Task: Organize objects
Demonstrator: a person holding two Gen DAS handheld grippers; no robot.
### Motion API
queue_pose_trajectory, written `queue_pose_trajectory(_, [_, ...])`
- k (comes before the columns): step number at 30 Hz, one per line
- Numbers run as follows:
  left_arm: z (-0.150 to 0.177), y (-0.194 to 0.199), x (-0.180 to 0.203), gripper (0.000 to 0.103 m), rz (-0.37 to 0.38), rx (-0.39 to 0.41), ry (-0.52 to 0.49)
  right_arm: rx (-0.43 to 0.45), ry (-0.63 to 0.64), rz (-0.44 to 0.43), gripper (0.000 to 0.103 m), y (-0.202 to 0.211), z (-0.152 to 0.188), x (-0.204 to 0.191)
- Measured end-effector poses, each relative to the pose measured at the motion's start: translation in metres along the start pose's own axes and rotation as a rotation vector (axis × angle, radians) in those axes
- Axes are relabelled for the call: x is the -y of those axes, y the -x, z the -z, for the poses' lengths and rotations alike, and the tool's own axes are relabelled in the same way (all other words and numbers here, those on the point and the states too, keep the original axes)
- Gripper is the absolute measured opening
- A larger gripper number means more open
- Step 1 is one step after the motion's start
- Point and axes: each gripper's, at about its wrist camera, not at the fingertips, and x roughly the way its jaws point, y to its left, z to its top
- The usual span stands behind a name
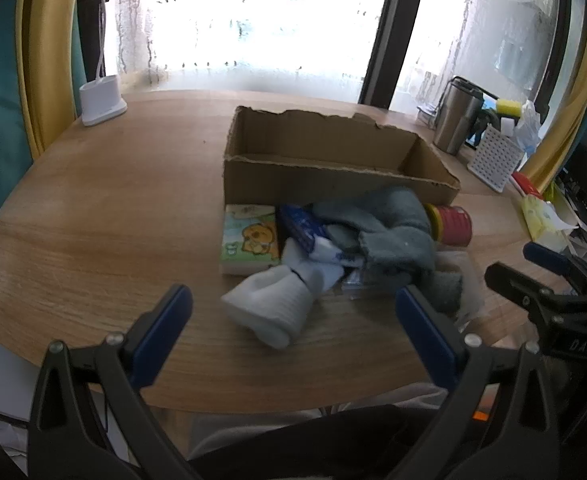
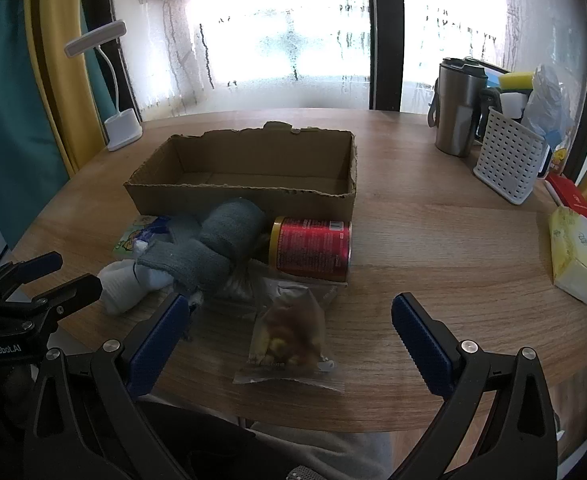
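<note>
An empty cardboard box (image 1: 333, 168) (image 2: 253, 196) stands mid-table. In front of it lies a pile: grey socks (image 1: 393, 240) (image 2: 221, 244), a white sock (image 1: 277, 304) (image 2: 125, 284), a cartoon tissue pack (image 1: 249, 240), a blue packet (image 1: 305, 226), a red can on its side (image 1: 453, 226) (image 2: 313, 248) and a clear snack bag (image 2: 289, 336). My left gripper (image 1: 293, 308) is open, with the white sock between its fingers. My right gripper (image 2: 289, 316) is open around the snack bag, above the table.
A white desk lamp (image 1: 101, 100) (image 2: 123, 128) stands back left. A steel mug (image 2: 457, 108), a white perforated basket (image 2: 509, 160) and a yellow tissue pack (image 2: 577, 260) crowd the right side. The table's front edge (image 2: 293, 420) is close below the grippers.
</note>
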Motion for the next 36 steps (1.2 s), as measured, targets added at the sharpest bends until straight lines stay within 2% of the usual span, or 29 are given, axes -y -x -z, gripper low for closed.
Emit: queue_pose_trajectory(36, [0.0041,-0.0028,0.0012,0.103,-0.001,-0.006,-0.010,-0.011,-0.005,-0.006,0.103,-0.0022,0.0025,0.0009])
